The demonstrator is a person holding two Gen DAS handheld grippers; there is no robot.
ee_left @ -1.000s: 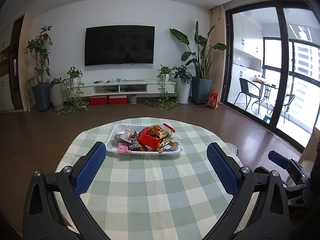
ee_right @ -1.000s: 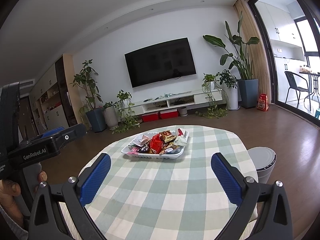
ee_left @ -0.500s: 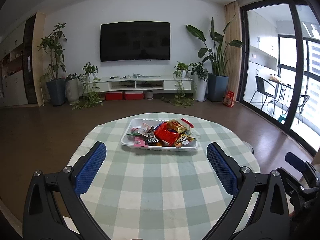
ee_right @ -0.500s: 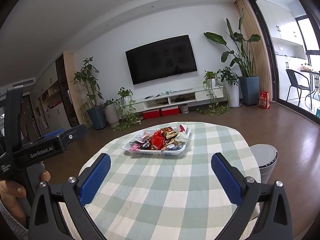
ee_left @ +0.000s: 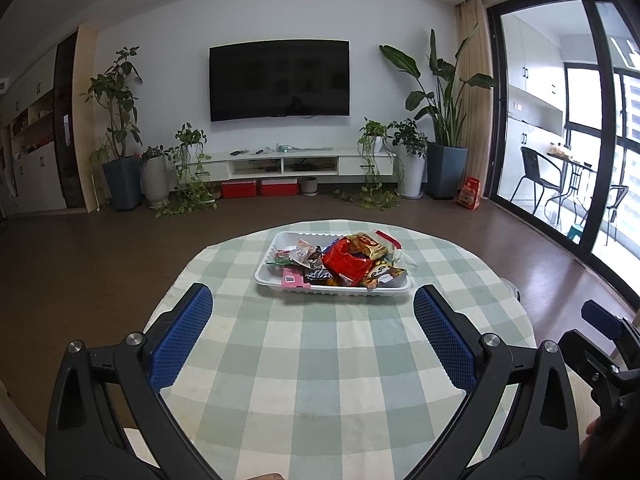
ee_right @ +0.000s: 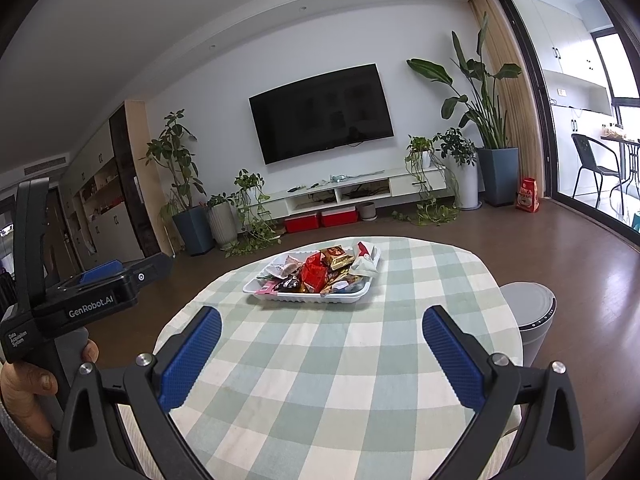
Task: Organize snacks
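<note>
Left wrist view. The left gripper occupies the lower frame, its blue-padded fingers spread wide apart with nothing between them. They hover over the near half of a round table covered by a green-and-white checked cloth. A white tray sits at 12 o'clock from the gripper, on the far half of the table, well apart from the fingertips. It holds a loose heap of snack packets (a red bag lies on top, a gold-wrapped packet behind it, a pink packet at the tray's near-left edge). Part of the right gripper enters at 4 o'clock, beyond the table's edge; its finger spacing cannot be told from here. A wall-mounted television fills the 12 o'clock background.

Right wrist view. The right gripper is likewise open, its blue fingers set wide apart and empty, above the near part of the checked cloth. The tray lies at 12 o'clock, slightly left of centre, with the red bag amid the heap. A grey bin stands on the floor at 3 o'clock, just beside the table. At 9 o'clock a hand grips the handle of the left gripper (seen side-on).
</note>
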